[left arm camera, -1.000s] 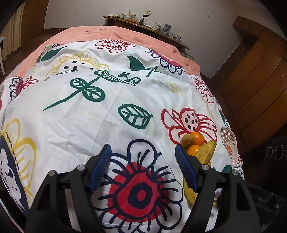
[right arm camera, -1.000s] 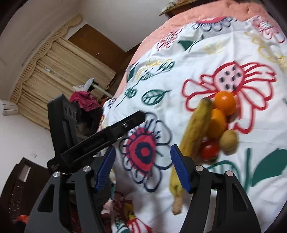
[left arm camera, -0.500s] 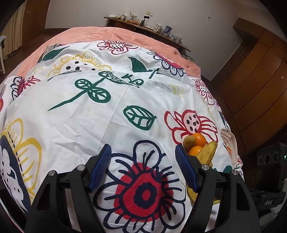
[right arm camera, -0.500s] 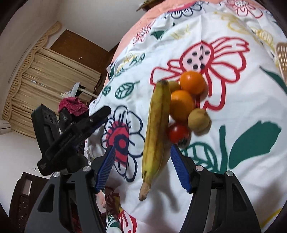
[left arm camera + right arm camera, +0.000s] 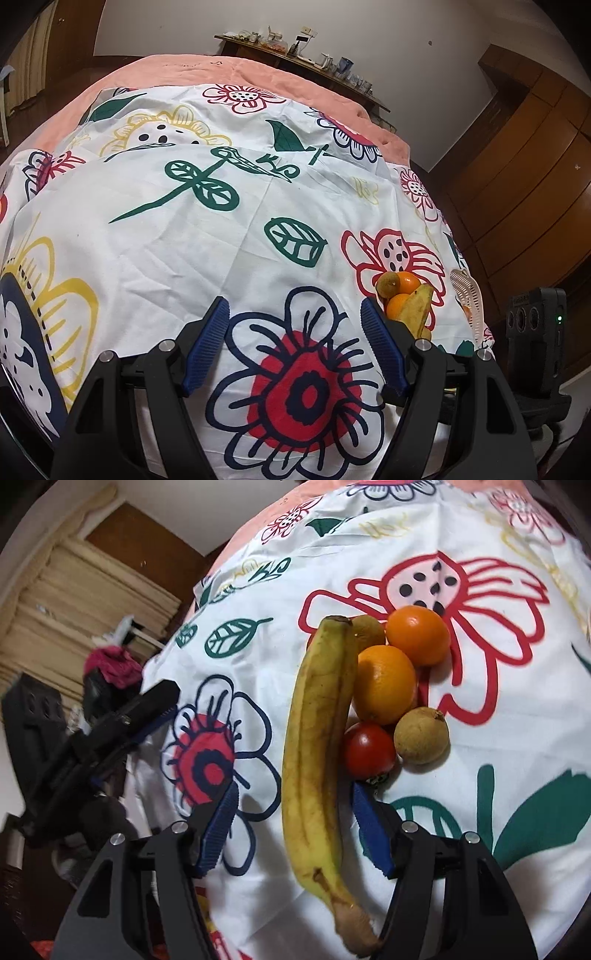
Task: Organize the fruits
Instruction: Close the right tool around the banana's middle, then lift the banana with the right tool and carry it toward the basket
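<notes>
A heap of fruit lies on the flowered cloth (image 5: 258, 583): a long yellow banana (image 5: 317, 738), two oranges (image 5: 384, 683), a red tomato (image 5: 369, 751) and two brown round fruits (image 5: 421, 734). My right gripper (image 5: 295, 790) points down over the banana's lower half. Its jaws are closing with the banana between them, and the blue pads (image 5: 221, 823) stand clear of the peel. My left gripper (image 5: 295, 314) hangs open over a red and navy printed flower with nothing between its fingers. In the left wrist view the banana (image 5: 419, 310) and the heap lie just right of it.
A pale slotted plastic basket (image 5: 467, 295) lies at the cloth's right edge beyond the fruit. A salmon blanket (image 5: 221, 74) covers the far end. A sideboard with cups (image 5: 303, 51) stands behind, wooden cabinets (image 5: 535, 166) to the right, and a curtain (image 5: 74, 602) to the left.
My right gripper sank and tilted down onto the fruit heap, so the banana now lies between its jaws, which have narrowed a little. The left gripper has hardly moved.
</notes>
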